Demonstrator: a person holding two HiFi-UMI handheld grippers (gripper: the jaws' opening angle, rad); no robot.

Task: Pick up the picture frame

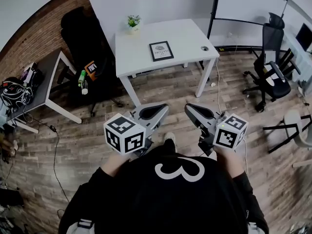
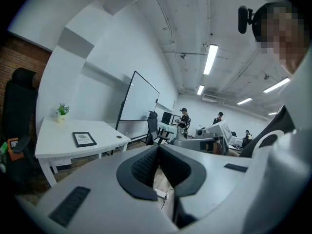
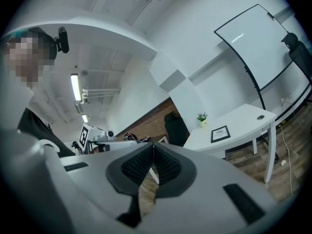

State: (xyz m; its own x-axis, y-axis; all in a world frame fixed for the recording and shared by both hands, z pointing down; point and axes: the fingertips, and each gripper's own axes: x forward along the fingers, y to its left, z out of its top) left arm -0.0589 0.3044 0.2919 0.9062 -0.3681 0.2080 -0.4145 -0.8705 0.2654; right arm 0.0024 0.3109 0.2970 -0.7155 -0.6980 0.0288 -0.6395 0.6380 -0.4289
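Left claw [image 1: 164, 107] and right claw [image 1: 188, 107] are held side by side in front of the person's chest, roughly level and aimed toward the white table [image 1: 187, 38]. Each has its jaws pressed together with nothing between them. Well ahead of both, the picture frame [image 1: 161, 50] lies flat near the middle of that table, with a small potted plant [image 1: 133, 22] at its far left corner; around it are a wood floor [image 1: 165, 89], a brick wall [image 1: 39, 38], a whiteboard [image 1: 248, 1] and a black office chair [image 1: 270, 57].
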